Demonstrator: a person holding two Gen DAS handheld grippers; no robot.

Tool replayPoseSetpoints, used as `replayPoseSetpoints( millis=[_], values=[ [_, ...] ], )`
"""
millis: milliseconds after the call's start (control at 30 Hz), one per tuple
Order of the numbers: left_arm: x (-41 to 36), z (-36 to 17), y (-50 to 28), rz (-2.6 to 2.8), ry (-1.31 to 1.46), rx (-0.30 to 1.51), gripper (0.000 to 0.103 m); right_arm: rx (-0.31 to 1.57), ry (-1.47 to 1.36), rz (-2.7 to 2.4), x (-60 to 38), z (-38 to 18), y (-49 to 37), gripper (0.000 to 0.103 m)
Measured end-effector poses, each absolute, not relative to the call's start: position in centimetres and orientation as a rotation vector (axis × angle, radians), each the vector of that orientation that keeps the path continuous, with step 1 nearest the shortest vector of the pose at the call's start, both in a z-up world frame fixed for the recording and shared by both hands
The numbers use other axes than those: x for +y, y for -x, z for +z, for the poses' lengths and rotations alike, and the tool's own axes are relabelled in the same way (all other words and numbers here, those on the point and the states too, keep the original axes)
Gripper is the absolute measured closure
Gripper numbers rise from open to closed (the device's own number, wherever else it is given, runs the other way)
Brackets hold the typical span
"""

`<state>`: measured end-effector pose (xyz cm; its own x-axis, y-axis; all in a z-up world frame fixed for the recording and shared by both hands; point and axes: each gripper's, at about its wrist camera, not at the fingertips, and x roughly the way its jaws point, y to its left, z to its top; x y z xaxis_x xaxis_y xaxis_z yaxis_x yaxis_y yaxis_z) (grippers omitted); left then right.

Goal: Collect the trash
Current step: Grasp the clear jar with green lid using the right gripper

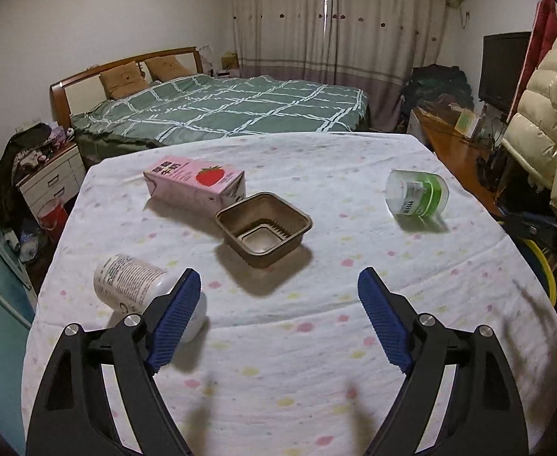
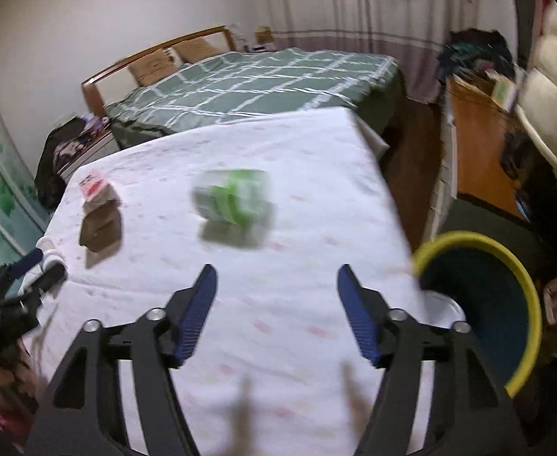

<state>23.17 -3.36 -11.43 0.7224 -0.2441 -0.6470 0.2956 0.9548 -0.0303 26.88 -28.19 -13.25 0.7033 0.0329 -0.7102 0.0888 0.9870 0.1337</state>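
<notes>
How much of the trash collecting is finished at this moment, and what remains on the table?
Done: something white already lies in the yellow-rimmed bin. In hand: nothing; the left hand-held gripper and the right hand-held gripper are both open and empty. Left on the table: the pink carton, brown tray, green-labelled jar and white bottle.

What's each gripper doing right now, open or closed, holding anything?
Left gripper: open, holding nothing; the white bottle lies outside its left finger.
Right gripper: open, holding nothing, over the table.
</notes>
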Motion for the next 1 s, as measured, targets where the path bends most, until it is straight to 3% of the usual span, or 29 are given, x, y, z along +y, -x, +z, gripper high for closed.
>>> replayPoseSetpoints(
  millis=[67, 267, 900, 1000],
  values=[
    [-3.2, -11.7, -23.4, -0.312, -0.042, 0.711, 0.014, 0.778, -0.139, -0.036, -26.2, -13.1, -29.1, 0.024],
    [-3.6, -11.5, -22.7, -0.299, -0.042, 0.687, 0.013, 0.796, -0.101, -0.127, -23.6, -14.0, -35.4, 0.020],
    [-3.9, -11.6, -22.0, -0.332, -0.018, 0.698, 0.013, 0.897, -0.134, -0.283, -24.7, -18.4, -40.9, 0.020],
    [-4.0, -11.7, -22.1, -0.333, -0.021, 0.701, 0.013, 0.900, -0.137, -0.284, -24.8, -18.6, -40.9, 0.024]
  ],
)
